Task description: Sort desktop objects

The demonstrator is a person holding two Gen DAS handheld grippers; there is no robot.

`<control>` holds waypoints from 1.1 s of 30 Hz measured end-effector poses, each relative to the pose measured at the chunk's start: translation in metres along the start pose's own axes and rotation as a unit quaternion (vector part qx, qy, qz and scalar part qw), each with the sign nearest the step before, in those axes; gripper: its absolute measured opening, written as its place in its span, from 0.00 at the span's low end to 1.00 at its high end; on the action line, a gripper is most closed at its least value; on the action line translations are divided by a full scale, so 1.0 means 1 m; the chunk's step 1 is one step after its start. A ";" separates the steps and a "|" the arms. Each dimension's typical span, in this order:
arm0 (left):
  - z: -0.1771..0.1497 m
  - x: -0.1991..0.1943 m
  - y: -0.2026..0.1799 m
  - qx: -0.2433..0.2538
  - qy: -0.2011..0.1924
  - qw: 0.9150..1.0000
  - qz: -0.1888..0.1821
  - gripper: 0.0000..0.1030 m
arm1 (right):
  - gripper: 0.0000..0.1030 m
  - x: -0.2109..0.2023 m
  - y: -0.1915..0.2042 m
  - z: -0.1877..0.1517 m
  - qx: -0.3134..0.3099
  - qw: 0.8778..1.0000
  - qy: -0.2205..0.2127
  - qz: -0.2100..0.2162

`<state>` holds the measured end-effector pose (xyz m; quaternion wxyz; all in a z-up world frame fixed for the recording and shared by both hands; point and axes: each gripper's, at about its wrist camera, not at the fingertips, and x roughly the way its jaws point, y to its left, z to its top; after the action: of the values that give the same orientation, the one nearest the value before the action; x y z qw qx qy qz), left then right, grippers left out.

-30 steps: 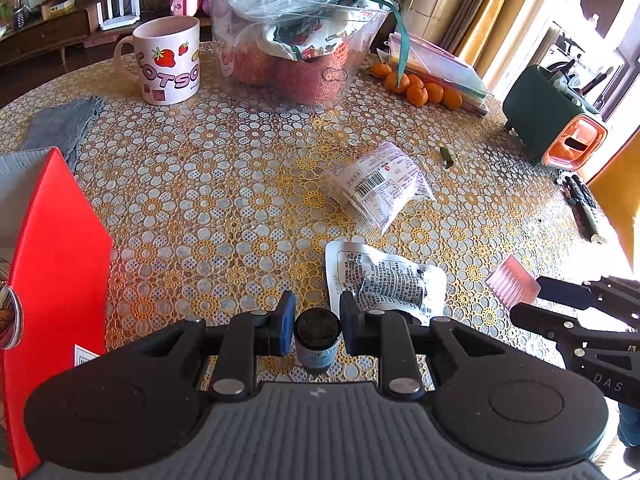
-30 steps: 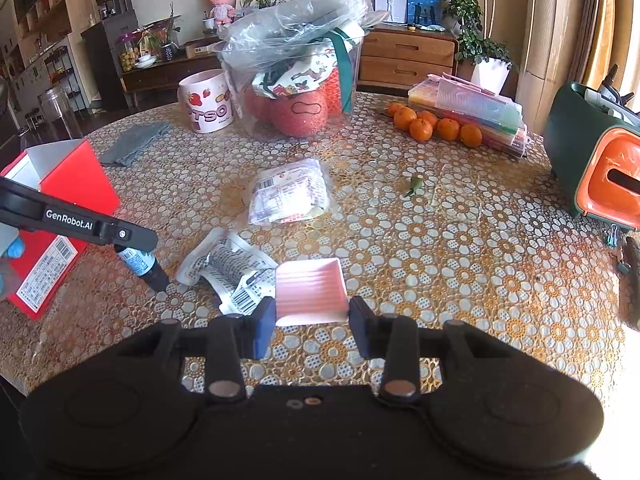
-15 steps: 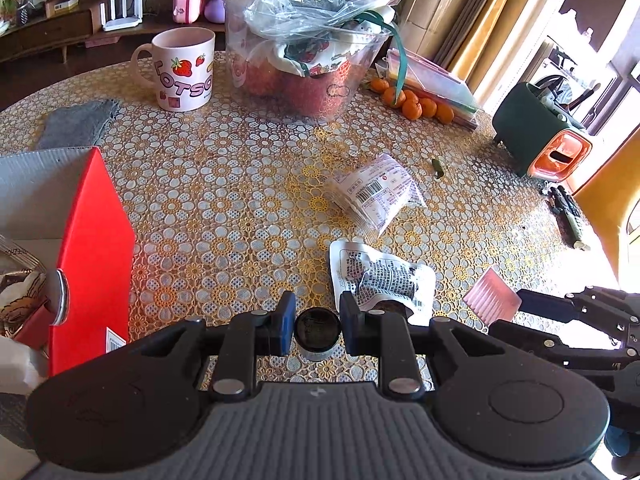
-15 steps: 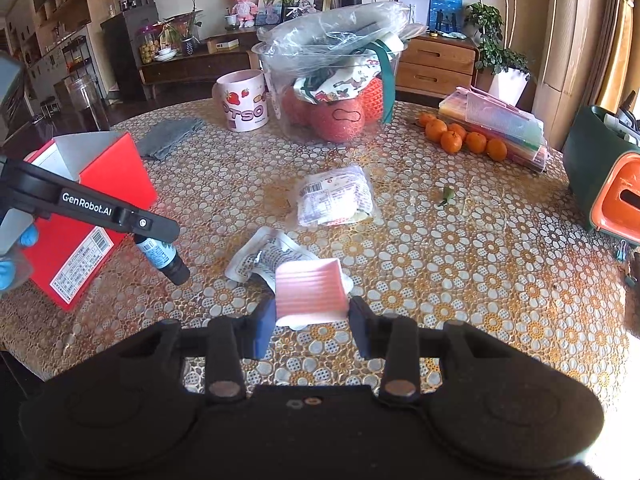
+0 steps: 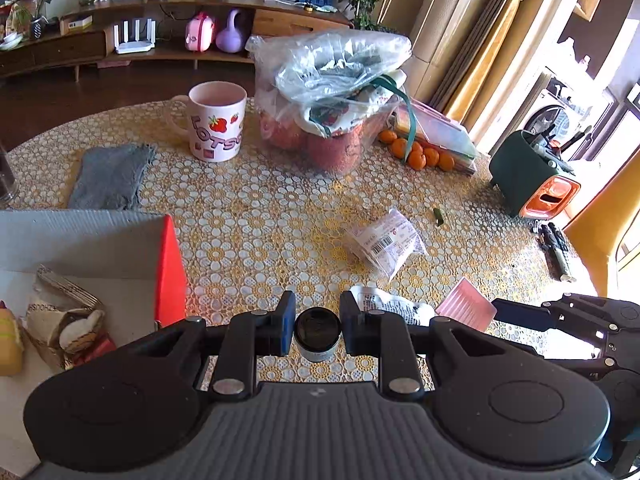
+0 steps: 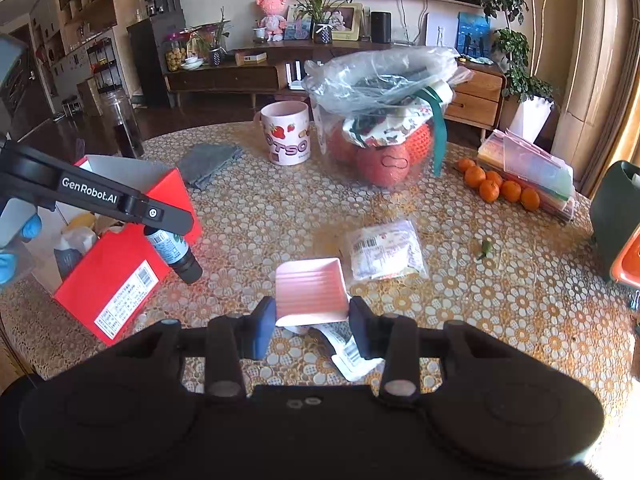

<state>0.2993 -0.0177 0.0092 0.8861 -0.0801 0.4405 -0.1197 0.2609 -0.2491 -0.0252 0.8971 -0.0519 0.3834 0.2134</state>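
My left gripper (image 5: 317,323) is shut on a small dark bottle (image 5: 317,334), held in the air beside the open red box (image 5: 170,268). The right wrist view shows that bottle (image 6: 174,252) hanging tilted from the left gripper (image 6: 160,216) just above the box's red side (image 6: 120,264). My right gripper (image 6: 312,316) is shut on a pink ribbed square dish (image 6: 310,290), held above a silver foil packet (image 6: 348,354). The dish also shows in the left wrist view (image 5: 466,308). A clear labelled packet (image 6: 384,250) lies on the table further out.
The red box holds a few items (image 5: 64,320). A strawberry mug (image 5: 216,126), a grey cloth (image 5: 110,174), a plastic bag of red fruit (image 5: 332,100), oranges (image 5: 416,154) and a green-orange case (image 5: 532,178) stand on the round lace-covered table (image 5: 260,208).
Both grippers have risen and pulled back from the table with their loads. The left gripper's bottle has moved left, closer to the red box, whose inside has come into view.
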 end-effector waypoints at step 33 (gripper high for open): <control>-0.005 -0.073 0.211 -0.084 -0.048 0.990 0.105 0.22 | 0.38 0.090 0.211 0.096 -0.140 0.987 0.005 0.080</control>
<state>0.2826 0.2049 0.0095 0.9039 -0.1131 0.4123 0.0149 0.2909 -0.0025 -0.0065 0.8594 -0.1471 0.3568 0.3355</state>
